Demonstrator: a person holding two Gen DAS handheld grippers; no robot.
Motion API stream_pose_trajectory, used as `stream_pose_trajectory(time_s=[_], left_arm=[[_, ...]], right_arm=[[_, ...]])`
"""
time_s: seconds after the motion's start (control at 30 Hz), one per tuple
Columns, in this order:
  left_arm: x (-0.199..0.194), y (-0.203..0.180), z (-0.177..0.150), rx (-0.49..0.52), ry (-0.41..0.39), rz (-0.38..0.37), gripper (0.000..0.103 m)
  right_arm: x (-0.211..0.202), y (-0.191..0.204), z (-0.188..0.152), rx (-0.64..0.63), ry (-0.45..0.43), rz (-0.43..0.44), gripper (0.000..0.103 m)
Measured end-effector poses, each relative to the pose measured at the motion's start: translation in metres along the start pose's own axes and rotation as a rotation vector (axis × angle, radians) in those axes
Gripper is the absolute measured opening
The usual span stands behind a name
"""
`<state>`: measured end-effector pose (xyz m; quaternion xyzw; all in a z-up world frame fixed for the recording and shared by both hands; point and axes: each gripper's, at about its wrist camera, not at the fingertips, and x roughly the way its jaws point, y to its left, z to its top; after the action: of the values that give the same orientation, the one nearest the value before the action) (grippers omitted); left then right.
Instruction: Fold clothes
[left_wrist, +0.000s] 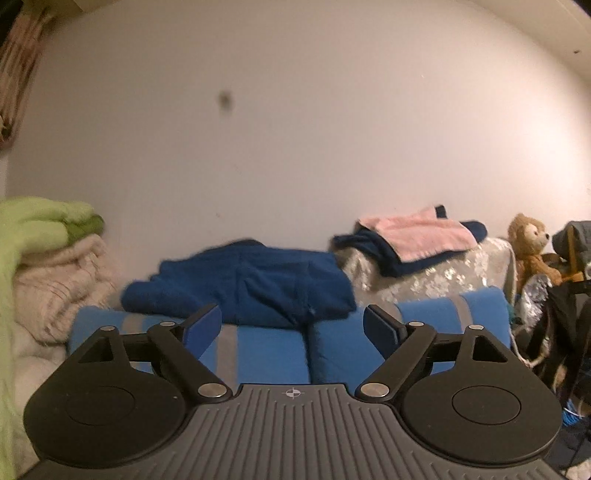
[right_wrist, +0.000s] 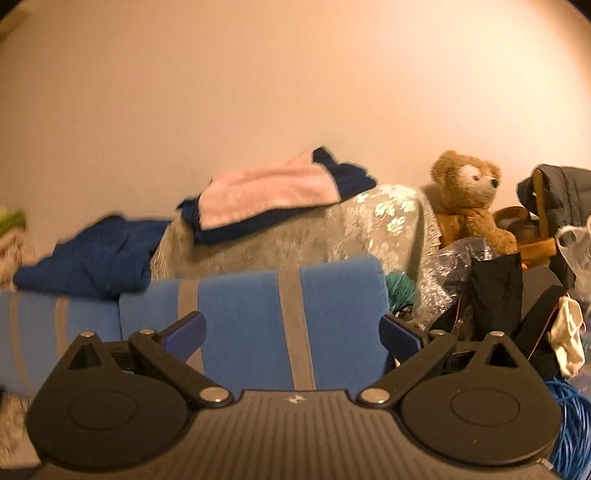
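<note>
Bedding first: a blue striped quilt spans the near edge of the bed, and the dark blue garment lies crumpled just behind it, a pink towel farther right. Left claw and right claw both hang spread, gripping nothing. Best reach is over the quilt, each pinching one garment corner, then pulling it flat before folding.

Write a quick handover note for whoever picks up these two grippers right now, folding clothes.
Left hand-held gripper: open, empty, facing the dark blue garment.
Right hand-held gripper: open, empty.
The dark blue garment lies rumpled on the blue striped cushion. A pink cloth sits over a navy item on the floral cover.
Done: nothing visibly folded here.
Left: grasp and fold the dark blue garment.
</note>
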<state>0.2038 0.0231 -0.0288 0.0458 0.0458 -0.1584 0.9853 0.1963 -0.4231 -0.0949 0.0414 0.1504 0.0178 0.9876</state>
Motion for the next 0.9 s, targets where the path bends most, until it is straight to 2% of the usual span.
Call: stream_pose_trajectory(time_s=[0.07,0.2,0.3,0.57,0.73,0.9], left_arm=[[0.011,-0.007,-0.021,-0.008,0.03,-0.035,0.085],[0.039,-0.021,-0.066,-0.026,0.139,-0.078,0.085],[0.054,-0.027,-0.099,-0.057,0.206,-0.088,0.085],[0.074,-0.036,-0.166,-0.075,0.31,-0.073,0.085],[0.086,-0.041,-0.197,-0.069,0.375,-0.09,0.085],[0.095,-0.04,-0.21,-0.066,0.427,-0.124,0.085]], right_arm=[[0.009,0.008,-0.015,-0.049,0.03,0.012,0.103],[0.032,0.022,-0.054,-0.103,0.095,0.037,0.103],[0.049,0.031,-0.082,-0.122,0.137,0.058,0.103],[0.083,0.059,-0.142,-0.201,0.228,0.132,0.103],[0.1,0.079,-0.172,-0.217,0.278,0.184,0.103],[0.113,0.094,-0.193,-0.264,0.296,0.225,0.102]])
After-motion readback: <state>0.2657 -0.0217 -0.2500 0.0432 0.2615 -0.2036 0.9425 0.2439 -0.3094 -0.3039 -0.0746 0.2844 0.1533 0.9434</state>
